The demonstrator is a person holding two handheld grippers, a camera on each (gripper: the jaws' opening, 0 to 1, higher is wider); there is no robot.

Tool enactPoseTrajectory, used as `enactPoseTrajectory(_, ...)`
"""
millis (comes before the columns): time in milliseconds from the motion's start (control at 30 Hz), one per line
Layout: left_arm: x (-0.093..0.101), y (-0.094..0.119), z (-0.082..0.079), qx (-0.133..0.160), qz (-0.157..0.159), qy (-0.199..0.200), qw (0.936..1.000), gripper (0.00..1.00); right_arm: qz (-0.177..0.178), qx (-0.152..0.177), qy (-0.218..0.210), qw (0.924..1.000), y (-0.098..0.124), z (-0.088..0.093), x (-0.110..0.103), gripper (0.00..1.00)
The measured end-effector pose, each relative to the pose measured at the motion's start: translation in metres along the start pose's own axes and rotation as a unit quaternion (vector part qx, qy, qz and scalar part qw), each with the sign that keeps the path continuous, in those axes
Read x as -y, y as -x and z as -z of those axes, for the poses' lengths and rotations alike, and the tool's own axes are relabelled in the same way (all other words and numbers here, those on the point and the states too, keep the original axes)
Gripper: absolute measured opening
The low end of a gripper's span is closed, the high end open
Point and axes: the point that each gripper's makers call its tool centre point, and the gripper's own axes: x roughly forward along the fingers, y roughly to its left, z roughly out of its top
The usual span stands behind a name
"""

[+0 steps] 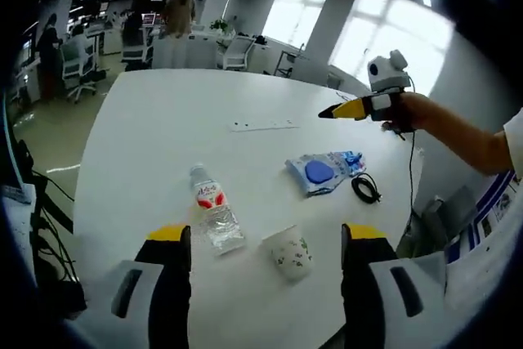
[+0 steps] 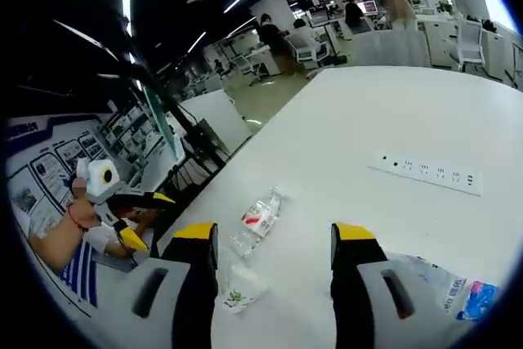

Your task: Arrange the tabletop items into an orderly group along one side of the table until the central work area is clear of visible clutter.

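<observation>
1. The water bottle (image 1: 216, 214) lies on its side near the near edge of the tabletop (image 1: 163, 128), just ahead of the left claw (image 1: 265, 247). Being round, it would likely roll away if nudged off-centre rather than pinched squarely.
2. The paper cup (image 1: 288, 252) is tipped over just right of the bottle. It looks light, so a firm squeeze could crush it, and a glancing touch could send it rolling toward the edge.
3. The blue plastic pouch (image 1: 324, 171) lies farther right, with a coiled black cable (image 1: 365, 188) just beside it. Dragging one could snag the other, and the cable sits near the right edge, where it could drop off.
4. The left claw is spread wide and holds nothing. The right claw (image 2: 274, 247) is likewise spread and empty, with the bottle (image 2: 258, 221) and cup (image 2: 237, 293) near it.
5. Both claws work close to the same items, so they could collide.
6. The tabletop is white and smooth, with a white power strip (image 1: 263, 125) toward its middle.
7. The room is an open office with desks, chairs, bright windows and people standing in the far background.
</observation>
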Motion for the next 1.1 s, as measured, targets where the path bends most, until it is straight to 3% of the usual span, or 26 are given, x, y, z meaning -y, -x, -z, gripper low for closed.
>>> enactPoseTrajectory(600, -0.038, -0.022, 0.003, 0.021, 0.011, 0.037, 0.999, 0.76, -0.059, -0.04, -0.044, 0.9965, -0.114, 0.002, -0.004, 0.51)
enactPoseTrajectory(833, -0.052, -0.034, 0.004, 0.034, 0.012, 0.059, 0.9976, 0.76, -0.074, -0.053, -0.054, 0.9944, -0.155, 0.011, 0.003, 0.51)
enactPoseTrajectory(1100, -0.061, -0.045, 0.008, 0.04, 0.014, 0.07, 0.9967, 0.75, -0.094, -0.067, -0.104, 0.9878, -0.192, 0.025, 0.007, 0.49)
